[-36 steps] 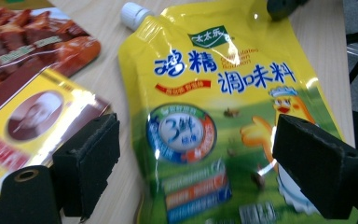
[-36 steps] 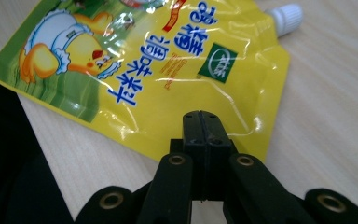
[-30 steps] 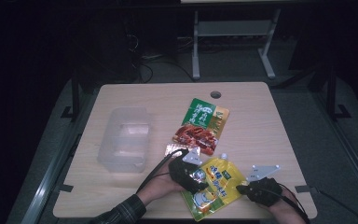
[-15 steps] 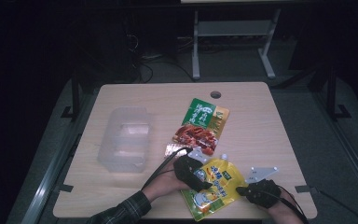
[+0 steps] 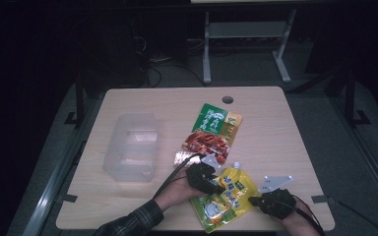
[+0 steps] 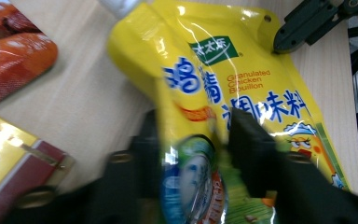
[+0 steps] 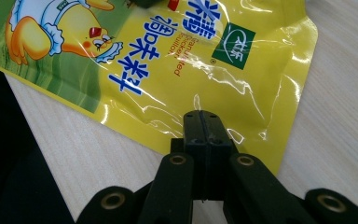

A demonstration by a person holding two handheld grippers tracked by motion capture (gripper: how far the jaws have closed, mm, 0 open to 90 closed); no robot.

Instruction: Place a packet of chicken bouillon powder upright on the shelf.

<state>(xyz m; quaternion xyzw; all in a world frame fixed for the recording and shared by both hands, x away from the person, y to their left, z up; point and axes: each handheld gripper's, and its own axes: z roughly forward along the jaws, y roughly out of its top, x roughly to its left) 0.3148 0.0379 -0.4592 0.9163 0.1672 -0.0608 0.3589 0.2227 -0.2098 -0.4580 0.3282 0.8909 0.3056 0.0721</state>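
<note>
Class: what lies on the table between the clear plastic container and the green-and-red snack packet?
Bare tabletop, seen in the high view, between container and packet.

Dark room, pale wooden table [image 5: 275, 123]

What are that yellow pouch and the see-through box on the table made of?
The yellow pouch looks like glossy printed plastic film: it creases and throws bright glare, and carries a white spout. The see-through box appears to be thin, slightly cloudy clear plastic, since the wood-look table shows through it.
</note>
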